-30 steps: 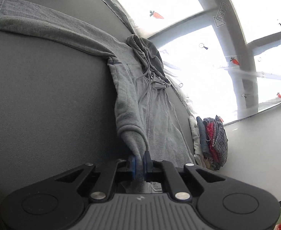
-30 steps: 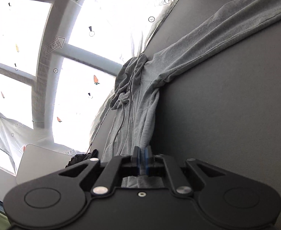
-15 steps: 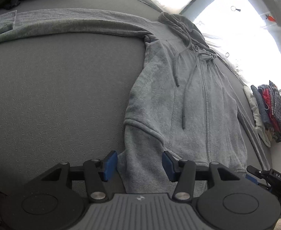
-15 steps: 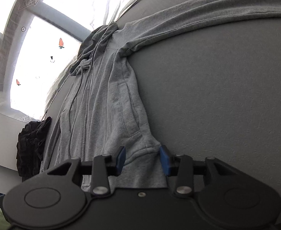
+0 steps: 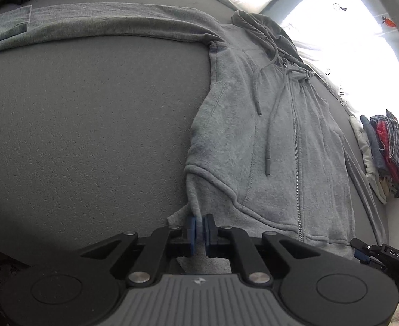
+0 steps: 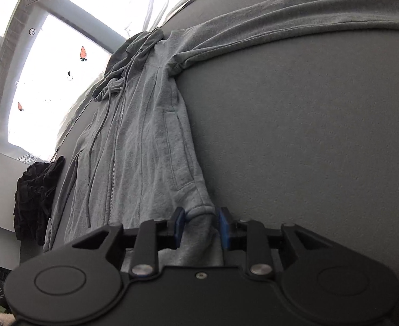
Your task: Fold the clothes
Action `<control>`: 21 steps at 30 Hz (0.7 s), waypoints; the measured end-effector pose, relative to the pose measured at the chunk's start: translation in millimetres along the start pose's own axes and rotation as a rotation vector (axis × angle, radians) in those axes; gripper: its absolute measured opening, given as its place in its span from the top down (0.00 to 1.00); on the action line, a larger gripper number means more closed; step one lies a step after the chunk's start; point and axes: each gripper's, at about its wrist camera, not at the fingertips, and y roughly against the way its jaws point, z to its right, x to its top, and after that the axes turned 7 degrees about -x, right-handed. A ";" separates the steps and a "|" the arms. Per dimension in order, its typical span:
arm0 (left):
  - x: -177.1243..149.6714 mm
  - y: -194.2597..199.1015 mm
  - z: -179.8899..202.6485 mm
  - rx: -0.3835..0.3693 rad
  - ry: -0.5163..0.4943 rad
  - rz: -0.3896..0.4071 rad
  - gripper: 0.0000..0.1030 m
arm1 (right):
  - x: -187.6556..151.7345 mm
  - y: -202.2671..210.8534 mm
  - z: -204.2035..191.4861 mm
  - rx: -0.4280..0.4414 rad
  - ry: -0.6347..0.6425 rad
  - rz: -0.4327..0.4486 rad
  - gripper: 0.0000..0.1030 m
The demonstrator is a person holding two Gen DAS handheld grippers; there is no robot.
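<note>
We find the grey zip hoodie lying front up on the dark grey surface, its hood toward the far edge by the window and its hem at the near edge, one sleeve stretched along the far side. Our left gripper has its blue pads nearly together, closing on a fold of the hem at one near corner of the garment. Our right gripper stands spread and opening, the hem's other corner lying loose between its pads. A stack of folded clothes sits at the surface's edge; a black garment lies at the opposite edge.
</note>
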 end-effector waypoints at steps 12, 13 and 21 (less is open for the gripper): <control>48.4 27.8 -25.2 0.150 0.009 0.193 0.13 | 36.2 -0.8 -59.5 -0.236 0.239 0.255 0.00; 52.3 28.0 -27.7 0.174 0.003 0.199 0.12 | 38.5 -6.1 -68.6 -0.247 0.270 0.263 0.00; 85.1 35.2 -68.2 0.283 0.065 0.250 0.05 | 53.2 -50.4 -144.3 -0.247 0.435 0.280 0.00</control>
